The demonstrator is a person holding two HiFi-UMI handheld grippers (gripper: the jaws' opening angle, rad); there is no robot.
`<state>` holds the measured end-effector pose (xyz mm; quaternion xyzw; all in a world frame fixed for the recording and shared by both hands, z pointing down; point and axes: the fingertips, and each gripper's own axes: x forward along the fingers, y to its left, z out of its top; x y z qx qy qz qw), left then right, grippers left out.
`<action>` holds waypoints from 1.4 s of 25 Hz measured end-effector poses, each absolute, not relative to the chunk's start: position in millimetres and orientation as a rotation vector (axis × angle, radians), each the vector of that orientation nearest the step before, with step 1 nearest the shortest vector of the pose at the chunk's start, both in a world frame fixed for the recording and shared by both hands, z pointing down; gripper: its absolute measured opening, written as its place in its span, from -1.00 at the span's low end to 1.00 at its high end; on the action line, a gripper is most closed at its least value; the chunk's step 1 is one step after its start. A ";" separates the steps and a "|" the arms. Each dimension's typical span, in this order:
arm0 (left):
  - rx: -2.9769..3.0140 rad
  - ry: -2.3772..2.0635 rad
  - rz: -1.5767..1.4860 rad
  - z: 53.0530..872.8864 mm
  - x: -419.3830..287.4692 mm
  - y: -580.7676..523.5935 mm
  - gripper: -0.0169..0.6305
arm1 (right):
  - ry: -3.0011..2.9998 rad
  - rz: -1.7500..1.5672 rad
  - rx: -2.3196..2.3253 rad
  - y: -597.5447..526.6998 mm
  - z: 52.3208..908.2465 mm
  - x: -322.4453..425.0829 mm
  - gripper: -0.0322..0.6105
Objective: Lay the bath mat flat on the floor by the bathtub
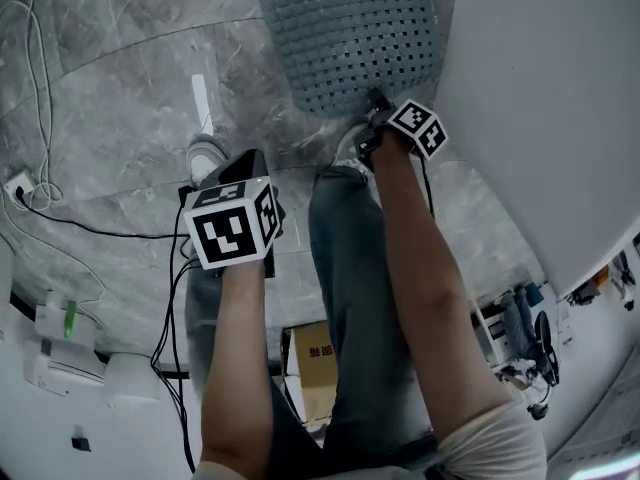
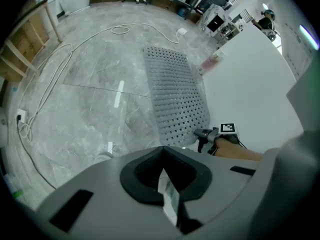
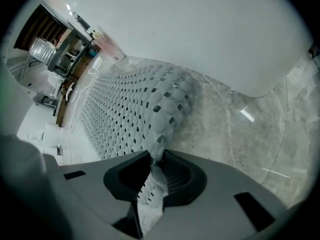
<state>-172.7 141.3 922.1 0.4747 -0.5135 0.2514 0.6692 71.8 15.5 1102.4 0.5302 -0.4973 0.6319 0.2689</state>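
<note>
Marble floor [image 1: 130,118] beside the bathtub [image 1: 540,118].
Right gripper [image 1: 375,100] pinched the bath mat [image 1: 350,38] by its near edge, its length running away ahead; left gripper [image 1: 250,160], pressed together, hung farther back.

The bath mat [image 1: 350,38] lies on the floor [image 1: 130,118] beside the bathtub [image 1: 540,88], its near edge between the right tongs [image 1: 377,98].

One bath mat [image 1: 350,38], two claws [image 2: 164,171] [image 3: 154,161]

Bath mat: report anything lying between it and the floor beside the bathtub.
Nothing visible. The grey perforated rubber bath mat lies along the white bathtub, its near edge pinched in the right tool; white cables lie aside.
</note>
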 end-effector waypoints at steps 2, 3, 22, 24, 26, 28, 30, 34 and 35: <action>1.112 -1.137 0.577 924.4 -159.6 134.5 -0.90 | -1.355 1.720 1.472 14.6 1098.2 74.2 -0.62; 1.154 -1.115 0.615 925.8 -155.1 135.0 -0.90 | -1.354 1.735 1.495 17.8 1096.3 74.8 -0.63; 1.339 -0.963 0.868 925.2 -135.8 154.1 -0.90 | -1.107 1.850 1.840 127.9 1082.0 190.7 -0.67; 1.359 -0.947 0.889 924.1 -124.1 156.1 -0.90 | -1.079 1.864 1.840 140.5 1085.9 196.6 -0.67; 1.376 -0.925 0.911 923.0 -111.9 161.1 -0.90 | -1.052 1.881 1.836 153.5 1088.9 201.9 -0.67; 1.388 -0.913 0.927 922.3 -101.2 166.3 -0.90 | -1.033 1.900 1.837 163.6 1092.6 208.1 -0.67; 1.396 -0.906 0.939 921.6 -94.1 172.2 -0.90 | -1.019 1.919 1.837 172.4 1096.5 211.9 -0.66; 1.397 -0.911 0.945 920.8 -88.0 179.7 -0.90 | -0.978 1.944 1.821 192.6 1102.1 216.5 -0.64; 1.398 -0.915 0.945 920.3 -86.2 181.1 -0.90 | -0.954 1.948 1.813 200.4 1103.1 219.0 -0.63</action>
